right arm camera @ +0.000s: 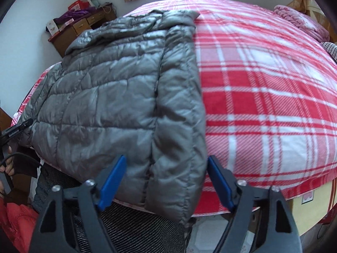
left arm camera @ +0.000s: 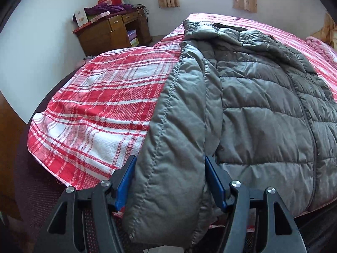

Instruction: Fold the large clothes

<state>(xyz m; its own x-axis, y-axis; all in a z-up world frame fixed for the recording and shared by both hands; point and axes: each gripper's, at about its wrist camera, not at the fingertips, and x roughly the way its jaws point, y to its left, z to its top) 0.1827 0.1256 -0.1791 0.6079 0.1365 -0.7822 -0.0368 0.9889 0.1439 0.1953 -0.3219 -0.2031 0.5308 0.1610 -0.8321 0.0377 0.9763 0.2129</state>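
In the left wrist view, the grey puffer jacket (left arm camera: pixel 263 105) lies on the red plaid bed (left arm camera: pixel 94 109), one sleeve (left arm camera: pixel 174 147) hanging over the bed's near edge. The left gripper (left arm camera: pixel 170 181) clamps that sleeve between its blue pads.

In the right wrist view, the right gripper (right arm camera: pixel 166 181) stands part open, straddling the jacket's other sleeve (right arm camera: pixel 179 147) at the bed's edge; contact is unclear.

text: "GenRobot.AI" | on: black hand-held gripper (right arm camera: pixel 18 129) at left edge | other text: none legible
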